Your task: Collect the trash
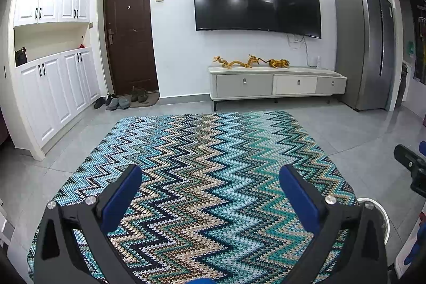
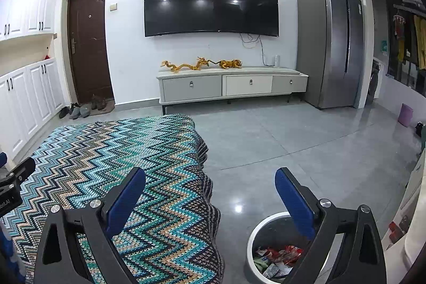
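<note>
left gripper [image 1: 210, 193] spread wide, nothing between the blue pads, poised over the zigzag cloth [image 1: 202, 151]. right gripper [image 2: 210, 194] likewise wide apart and empty, straddling the cloth's edge and the white-rimmed bin [image 2: 255, 233] on the floor just beside it. inside the bin, crumpled wrappers [image 2: 277, 257], red, green and white: probably light, thin, crinkly and slick, best pinched at a bunched fold, not a flat face. no loose trash visible on the cloth. print on the wrappers too small to read; only "ot.ai" legible on the other gripper's body at the right view's left edge.
</note>
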Demonstrator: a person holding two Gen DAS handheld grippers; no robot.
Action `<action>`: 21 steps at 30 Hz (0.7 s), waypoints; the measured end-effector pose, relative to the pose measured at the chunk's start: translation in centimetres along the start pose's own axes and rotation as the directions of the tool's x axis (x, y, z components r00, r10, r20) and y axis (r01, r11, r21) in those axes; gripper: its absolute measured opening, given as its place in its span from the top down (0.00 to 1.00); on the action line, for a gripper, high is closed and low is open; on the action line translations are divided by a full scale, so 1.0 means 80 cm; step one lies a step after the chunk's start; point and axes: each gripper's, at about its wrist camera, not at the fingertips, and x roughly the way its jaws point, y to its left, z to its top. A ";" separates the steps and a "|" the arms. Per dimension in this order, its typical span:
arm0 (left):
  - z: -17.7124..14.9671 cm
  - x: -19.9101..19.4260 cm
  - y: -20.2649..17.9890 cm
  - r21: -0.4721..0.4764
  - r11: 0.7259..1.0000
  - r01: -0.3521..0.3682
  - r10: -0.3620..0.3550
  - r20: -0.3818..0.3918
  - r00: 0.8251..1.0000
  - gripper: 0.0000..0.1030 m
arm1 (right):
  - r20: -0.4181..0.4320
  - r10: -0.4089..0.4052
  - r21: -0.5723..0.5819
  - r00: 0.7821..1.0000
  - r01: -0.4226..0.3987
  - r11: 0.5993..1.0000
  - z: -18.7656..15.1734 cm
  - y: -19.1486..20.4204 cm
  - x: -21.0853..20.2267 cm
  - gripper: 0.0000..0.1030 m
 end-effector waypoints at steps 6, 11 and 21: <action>0.001 -0.001 0.001 -0.002 1.000 -0.006 0.006 0.007 1.000 0.00 | 0.001 -0.007 0.002 1.000 0.007 1.000 0.000 -0.003 -0.002 0.04; 0.000 -0.001 0.000 0.001 1.000 -0.008 0.008 0.006 1.000 0.00 | 0.002 -0.008 0.004 1.000 0.008 1.000 0.000 -0.007 -0.002 0.04; -0.003 -0.001 -0.001 0.010 1.000 -0.011 0.011 0.002 1.000 0.00 | 0.002 -0.014 0.008 1.000 0.014 1.000 0.000 -0.012 -0.004 0.03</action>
